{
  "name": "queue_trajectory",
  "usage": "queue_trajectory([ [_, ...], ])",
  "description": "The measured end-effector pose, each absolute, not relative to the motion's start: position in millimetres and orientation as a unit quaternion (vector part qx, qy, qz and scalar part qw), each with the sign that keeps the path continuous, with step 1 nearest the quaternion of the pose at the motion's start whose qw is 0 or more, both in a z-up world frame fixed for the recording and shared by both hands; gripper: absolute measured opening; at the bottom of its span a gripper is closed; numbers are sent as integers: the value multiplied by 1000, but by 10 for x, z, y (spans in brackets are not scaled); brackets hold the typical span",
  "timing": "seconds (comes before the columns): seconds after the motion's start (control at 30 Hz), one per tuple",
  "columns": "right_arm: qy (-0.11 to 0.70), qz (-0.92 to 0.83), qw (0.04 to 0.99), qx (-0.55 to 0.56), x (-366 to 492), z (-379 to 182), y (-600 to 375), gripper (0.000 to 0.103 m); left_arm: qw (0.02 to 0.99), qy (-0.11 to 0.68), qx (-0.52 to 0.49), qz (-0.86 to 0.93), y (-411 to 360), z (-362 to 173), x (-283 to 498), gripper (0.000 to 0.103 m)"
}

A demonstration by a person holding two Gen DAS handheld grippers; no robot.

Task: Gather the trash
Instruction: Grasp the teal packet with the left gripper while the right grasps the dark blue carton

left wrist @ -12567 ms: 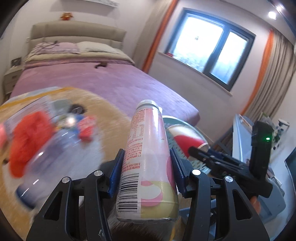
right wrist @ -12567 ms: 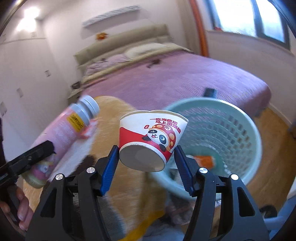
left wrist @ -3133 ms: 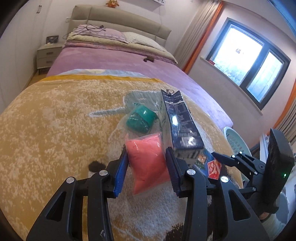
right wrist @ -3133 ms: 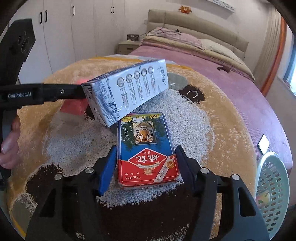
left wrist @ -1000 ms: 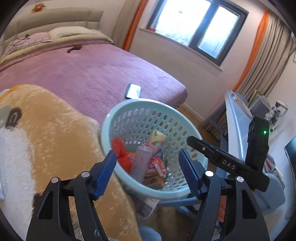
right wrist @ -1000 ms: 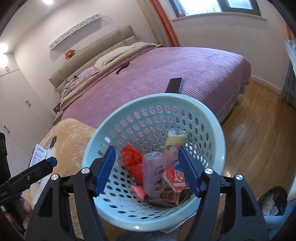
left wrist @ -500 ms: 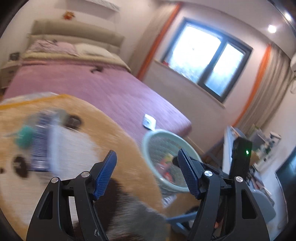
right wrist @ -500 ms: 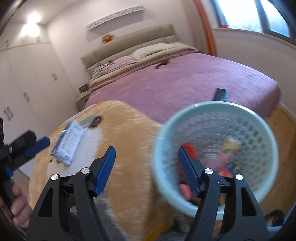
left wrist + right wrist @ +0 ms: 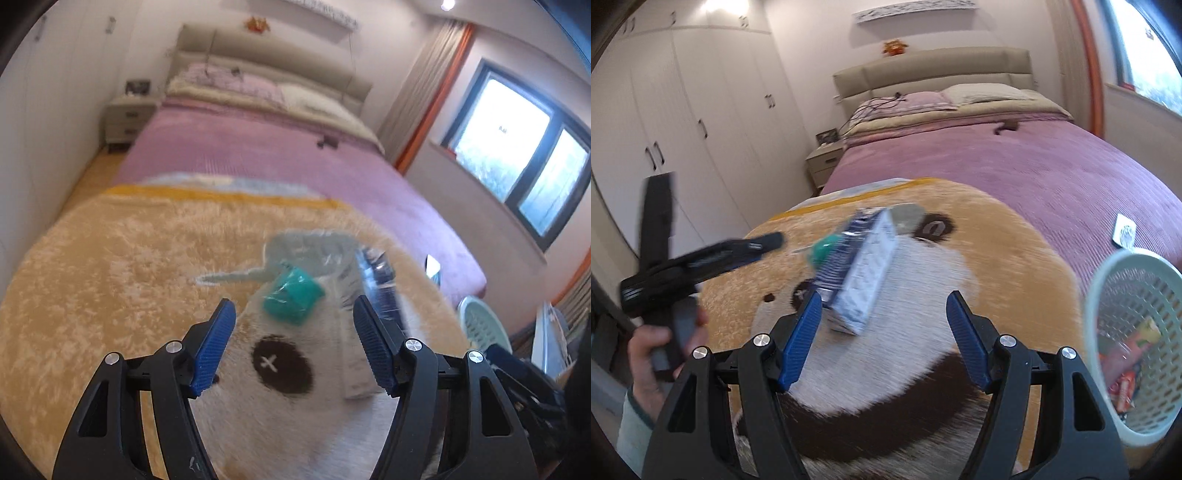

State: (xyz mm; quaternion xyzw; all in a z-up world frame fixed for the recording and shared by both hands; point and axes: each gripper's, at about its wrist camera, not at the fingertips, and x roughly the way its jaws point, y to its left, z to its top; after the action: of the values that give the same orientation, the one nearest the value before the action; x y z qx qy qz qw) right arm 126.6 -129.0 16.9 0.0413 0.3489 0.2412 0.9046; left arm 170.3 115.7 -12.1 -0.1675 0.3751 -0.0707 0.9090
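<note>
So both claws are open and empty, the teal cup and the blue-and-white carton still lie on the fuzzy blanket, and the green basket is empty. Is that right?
Not quite: the basket is not empty. The right wrist view shows wrappers and packaging in its bottom. The rest holds: left claw and right claw are open with nothing between them, and teal cup and carton lie on the blanket.

Both empty tools have swung from the basket (image 9: 1108, 280) to the blanket (image 9: 110, 258).
</note>
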Motion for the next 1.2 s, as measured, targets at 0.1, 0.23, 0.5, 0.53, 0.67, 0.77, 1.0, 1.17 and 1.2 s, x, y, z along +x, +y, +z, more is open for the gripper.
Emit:
queue_trajectory([
  [0.1,356,248,901,24,1312,121,-1009,66,904,396,-137,-85,1141,-270,1915,64],
  [0.23,368,239,899,6,1381,23,-733,66,902,412,-104,-79,1090,-431,2157,64],
  [0.5,375,223,900,9,1531,-58,-594,66,909,403,-75,-70,1113,-505,2182,48],
  [0.53,376,221,900,8,1548,-66,-571,66,910,402,-77,-68,1124,-505,2173,47],
  [0.67,380,207,901,7,1625,-114,-531,66,911,393,-110,-53,1310,-485,2136,46],
  [0.77,388,196,900,9,1687,-206,-507,66,913,385,-129,-38,1482,-479,2099,46],
  [1.0,383,155,910,-10,1777,-320,-349,66,922,367,-121,-18,1541,-421,1991,46],
  [1.17,367,146,918,-22,1730,-312,-368,56,922,362,-134,-18,1600,-395,1960,46],
  [1.2,366,146,919,-25,1701,-321,-356,45,923,360,-135,-17,1606,-389,1962,46],
])
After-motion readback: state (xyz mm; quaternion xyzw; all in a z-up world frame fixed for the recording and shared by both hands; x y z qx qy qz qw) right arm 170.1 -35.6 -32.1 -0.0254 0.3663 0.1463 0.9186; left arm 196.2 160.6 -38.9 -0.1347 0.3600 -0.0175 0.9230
